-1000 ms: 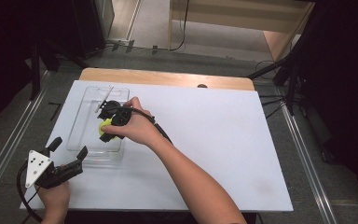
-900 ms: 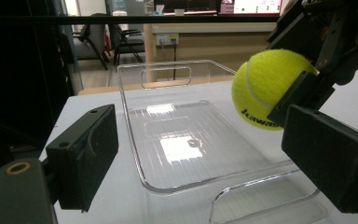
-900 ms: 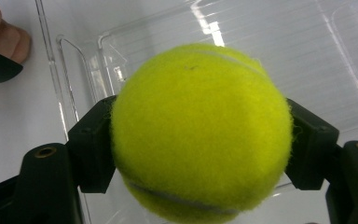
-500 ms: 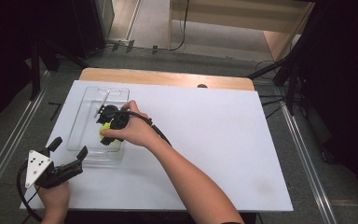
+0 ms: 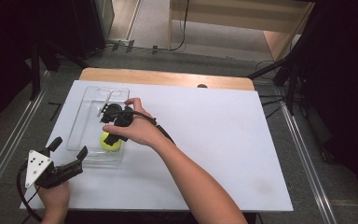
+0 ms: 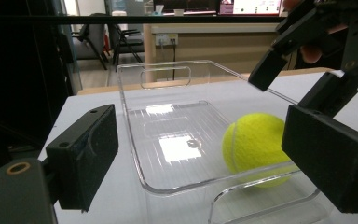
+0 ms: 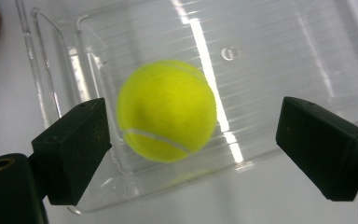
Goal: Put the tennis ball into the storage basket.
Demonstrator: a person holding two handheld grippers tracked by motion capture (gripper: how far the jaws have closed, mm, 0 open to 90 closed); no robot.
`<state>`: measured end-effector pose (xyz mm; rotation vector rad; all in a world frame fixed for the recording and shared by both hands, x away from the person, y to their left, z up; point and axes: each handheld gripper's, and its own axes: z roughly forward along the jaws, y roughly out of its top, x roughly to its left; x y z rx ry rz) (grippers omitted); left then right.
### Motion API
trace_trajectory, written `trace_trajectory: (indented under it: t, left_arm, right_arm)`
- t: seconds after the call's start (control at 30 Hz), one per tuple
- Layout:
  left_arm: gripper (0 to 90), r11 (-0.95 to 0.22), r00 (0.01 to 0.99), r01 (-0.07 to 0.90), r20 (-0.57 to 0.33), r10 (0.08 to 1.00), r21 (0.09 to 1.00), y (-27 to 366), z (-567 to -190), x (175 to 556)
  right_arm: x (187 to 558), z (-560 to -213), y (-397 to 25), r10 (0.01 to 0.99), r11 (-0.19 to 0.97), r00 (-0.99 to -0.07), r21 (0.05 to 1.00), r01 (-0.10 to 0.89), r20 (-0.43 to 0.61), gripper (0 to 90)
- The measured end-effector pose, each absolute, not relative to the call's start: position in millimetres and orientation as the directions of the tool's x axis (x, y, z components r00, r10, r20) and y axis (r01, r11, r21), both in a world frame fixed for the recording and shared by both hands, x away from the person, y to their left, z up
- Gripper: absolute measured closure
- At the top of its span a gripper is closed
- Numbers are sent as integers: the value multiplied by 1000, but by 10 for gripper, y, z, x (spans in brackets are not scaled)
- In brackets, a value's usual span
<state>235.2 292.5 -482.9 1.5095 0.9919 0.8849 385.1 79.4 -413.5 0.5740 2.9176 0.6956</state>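
From above, the right gripper [image 5: 106, 113] hangs over the clear tray [image 5: 89, 108], its hand half hiding the tennis ball [image 5: 108, 143], while the left gripper view shows the ball [image 6: 256, 145] apparently resting inside, left gripper [image 6: 214, 163] gaping, and the right gripper view shows wide, empty jaws.

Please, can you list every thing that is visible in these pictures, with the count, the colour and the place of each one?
tennis ball: one, yellow-green, inside the tray at its near end.
tray: one, clear plastic, on the left part of the table.
table: one, white top with a wooden far edge.
right claw: one, black, open, above the tray and the ball, held by the right hand.
left claw: one, black with a grey plate, open, at the near end of the tray, held by the left hand.
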Motion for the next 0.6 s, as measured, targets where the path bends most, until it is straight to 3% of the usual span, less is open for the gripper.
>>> trace_trajectory:
  t: [0.2,0.3,0.6]
  left_arm:
    - [113,-78,375,130,24,927,988,2915,-4832,2353]
    - [113,-79,375,130,25,927,988,2912,-4832,2353]
    - [113,-77,374,130,23,927,989,2914,-4833,2355]
  right_arm:
    - [3816,-4062,592,431,795,-902,487,362,-34,85]
    - [3799,-4046,482,427,781,-904,501,374,9,0]
    - [3716,-4016,182,473,737,-881,544,401,8,0]
